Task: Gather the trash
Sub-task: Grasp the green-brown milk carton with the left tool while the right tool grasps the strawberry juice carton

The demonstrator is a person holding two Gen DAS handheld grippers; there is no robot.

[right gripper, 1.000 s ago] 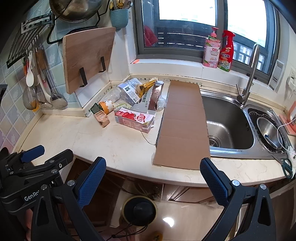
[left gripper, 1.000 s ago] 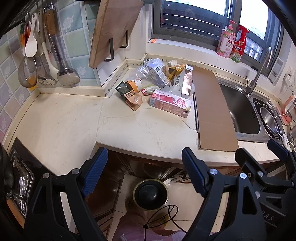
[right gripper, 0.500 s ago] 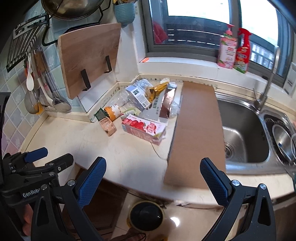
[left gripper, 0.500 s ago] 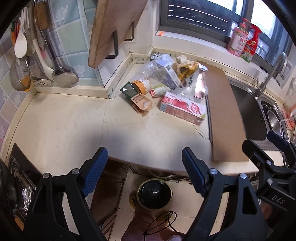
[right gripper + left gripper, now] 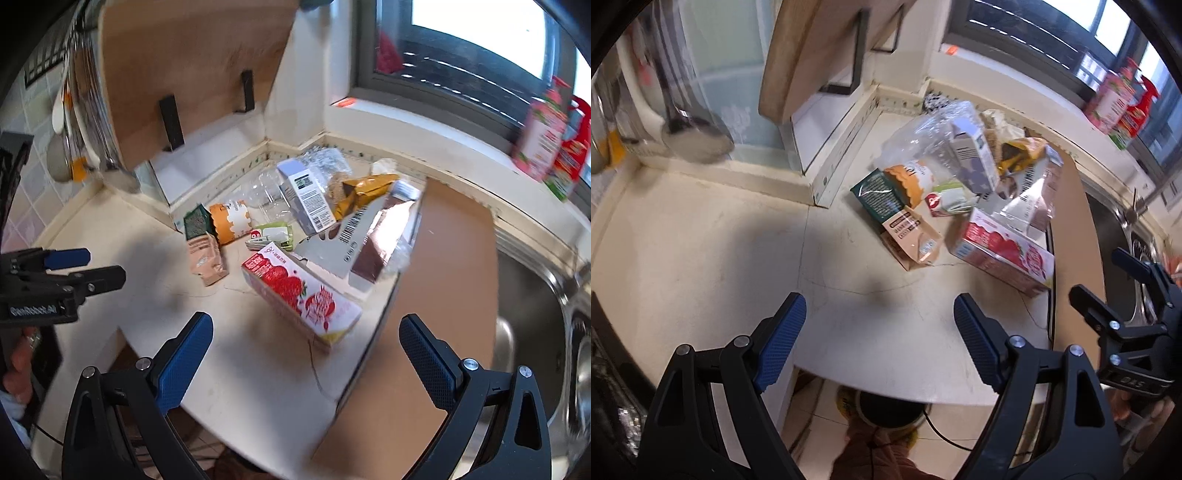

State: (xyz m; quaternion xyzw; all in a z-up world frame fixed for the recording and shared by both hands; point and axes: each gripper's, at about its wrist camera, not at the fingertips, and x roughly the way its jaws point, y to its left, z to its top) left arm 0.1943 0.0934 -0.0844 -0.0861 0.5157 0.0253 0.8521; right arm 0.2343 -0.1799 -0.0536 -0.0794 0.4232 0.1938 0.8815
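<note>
Indoors, cream kitchen counter (image 5: pixel 701 251) — trash pile (image 5: pixel 295 236) beside sink (image 5: pixel 524 295), both hand-held grippers (image 5: pixel 879 328) (image 5: pixel 304 343) released.

Bare countertop (image 5: pixel 713 258) gives open passage to the trash pile (image 5: pixel 295 229) (cardboard sheet (image 5: pixel 436 295) flanks its right).

the cream stone countertop (image 5: pixel 701 258) runs into a corner under the window. in this corner lies a heap of trash: a red strawberry carton (image 5: pixel 299 295) on its side at the front, a small beige pouch (image 5: pixel 205 258) to its left, a dark green packet (image 5: pixel 195 221) and an orange-labelled clear bottle (image 5: pixel 231 219) behind. a long flat cardboard sheet (image 5: pixel 436 280) lies on the counter beside the carton and reaches partly over the sink (image 5: pixel 535 295).
</note>
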